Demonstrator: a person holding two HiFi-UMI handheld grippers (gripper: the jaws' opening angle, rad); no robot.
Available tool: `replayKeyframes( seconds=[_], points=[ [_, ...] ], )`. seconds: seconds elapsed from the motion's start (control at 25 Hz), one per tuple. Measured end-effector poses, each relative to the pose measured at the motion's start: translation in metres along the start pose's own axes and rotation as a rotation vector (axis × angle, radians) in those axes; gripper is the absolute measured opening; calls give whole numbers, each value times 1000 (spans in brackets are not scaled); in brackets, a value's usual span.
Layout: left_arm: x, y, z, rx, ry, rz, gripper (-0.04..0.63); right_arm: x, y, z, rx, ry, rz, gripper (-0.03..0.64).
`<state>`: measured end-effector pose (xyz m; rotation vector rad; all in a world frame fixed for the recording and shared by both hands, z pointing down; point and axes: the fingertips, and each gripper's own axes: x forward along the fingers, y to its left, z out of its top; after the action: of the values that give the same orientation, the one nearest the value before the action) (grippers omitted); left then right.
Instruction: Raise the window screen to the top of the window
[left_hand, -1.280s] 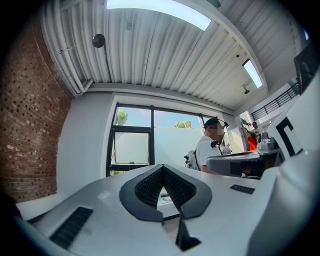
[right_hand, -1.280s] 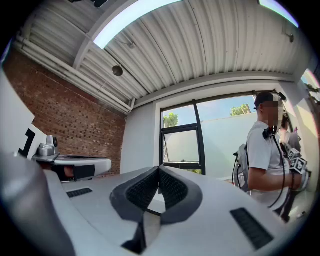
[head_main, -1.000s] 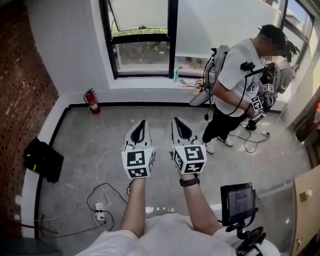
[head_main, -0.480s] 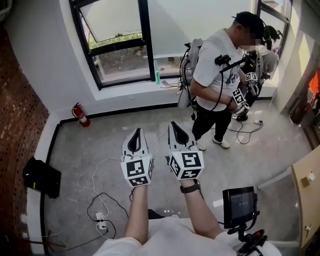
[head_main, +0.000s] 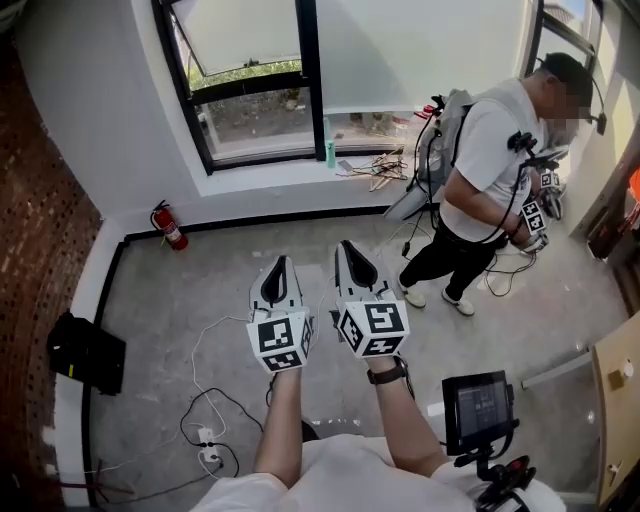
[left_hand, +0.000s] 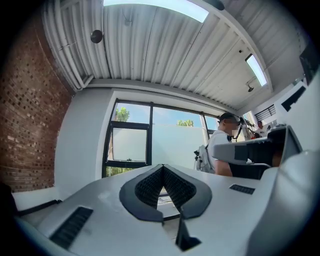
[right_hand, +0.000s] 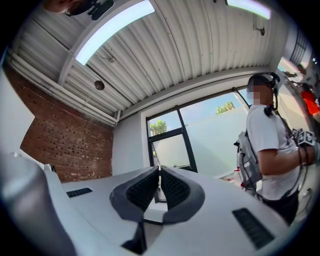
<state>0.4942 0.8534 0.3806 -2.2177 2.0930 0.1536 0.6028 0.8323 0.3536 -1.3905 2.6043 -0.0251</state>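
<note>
A black-framed window (head_main: 300, 80) fills the far wall, with a pale screen (head_main: 420, 50) drawn down over its right pane and a shorter one (head_main: 240, 35) over the left pane. The same window (left_hand: 150, 145) (right_hand: 172, 145) lies ahead in both gripper views. My left gripper (head_main: 284, 262) and right gripper (head_main: 342, 247) are held side by side over the concrete floor, well short of the window. Both are shut with nothing between the jaws.
A person in a white shirt (head_main: 490, 160) stands at the right near the sill, holding other grippers. A red fire extinguisher (head_main: 168, 225) sits by the left wall, a black bag (head_main: 85, 350) at far left, cables and a power strip (head_main: 205, 440) on the floor, a monitor (head_main: 478, 408) at lower right.
The view has swung, so the window and the person now sit further right than half a second ago. Both grippers stay shut and side by side, a little nearer the window.
</note>
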Motion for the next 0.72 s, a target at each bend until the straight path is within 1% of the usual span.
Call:
replayKeyframes(
  seconds=[0.08, 0.16, 0.24, 0.32, 0.4, 0.48, 0.56, 0.6, 0.64, 0.72],
  points=[
    [12, 35, -1, 2, 11, 13, 0, 31, 23, -10, 21, 34, 42, 2],
    [27, 71, -3, -50, 32, 10, 0, 62, 48, -21, 26, 58, 85, 2],
    [39, 104, -2, -130, 31, -4, 0, 90, 78, -30, -41, 62, 146, 2],
    [51, 134, -2, -198, 29, -44, 0, 116, 113, -36, -118, 48, 234, 0],
    [63, 163, -3, -232, 32, -85, 0, 141, 142, -40, -127, 33, 288, 0],
    [74, 192, -5, -214, 32, -88, 0, 164, 159, -43, -80, 21, 299, 0],
    [84, 215, -8, -178, 26, -90, 0, 185, 162, -43, -4, 0, 290, 0],
    [89, 223, -10, -161, 19, -95, 0, 194, 160, -44, 17, -9, 277, 0],
    [93, 231, -11, -138, 7, -96, 0, 203, 157, -46, 16, -10, 257, 0],
    [101, 247, -13, -77, -36, -84, 0, 221, 150, -57, -31, 14, 202, 0]
  ],
)
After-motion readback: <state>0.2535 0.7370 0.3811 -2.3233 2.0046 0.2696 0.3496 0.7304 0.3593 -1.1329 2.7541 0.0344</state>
